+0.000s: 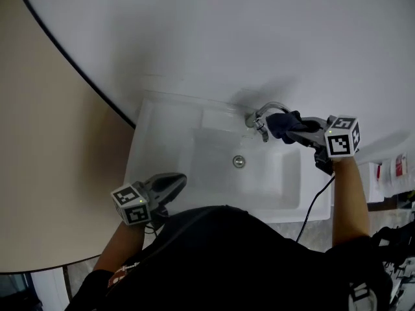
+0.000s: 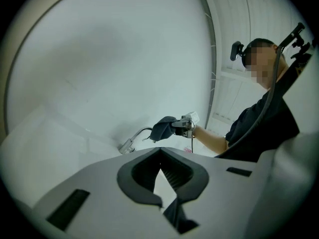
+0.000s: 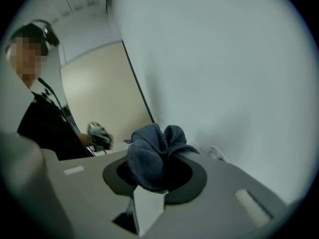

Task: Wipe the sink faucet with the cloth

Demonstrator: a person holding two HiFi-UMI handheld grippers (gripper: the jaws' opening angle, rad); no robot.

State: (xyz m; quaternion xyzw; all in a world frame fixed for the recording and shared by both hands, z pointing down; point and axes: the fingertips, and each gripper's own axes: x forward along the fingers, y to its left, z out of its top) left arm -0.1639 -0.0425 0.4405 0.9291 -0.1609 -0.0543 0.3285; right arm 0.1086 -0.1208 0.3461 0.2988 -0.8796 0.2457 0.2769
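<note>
Cloth: a dark blue knitted cloth [image 1: 283, 123], bunched into a wad. It sits at the right end of the faucet's curved neck, above the back edge of the sink. I cannot tell whether it touches the metal.
Faucet: a slim chrome sink faucet [image 1: 262, 116] with an arched neck, mounted at the back of the basin against the white wall.
Right gripper: the grey right gripper [image 1: 295, 129] has its jaws clamped narrowly on the cloth. In the right gripper view the cloth's folds bulge up out of the jaws.
Sink: a white rectangular basin [image 1: 168, 141] with a round metal drain [image 1: 239, 162] near its middle.
Left gripper: the grey left gripper [image 1: 181, 180] is at the sink's front left corner, well apart from the faucet. Its jaws are pressed together with nothing between them.
Person: dark clothing [image 1: 227, 258], bare forearms reaching to both grippers.
Surroundings: a beige wall panel [image 1: 39, 141] to the left of the white wall.
</note>
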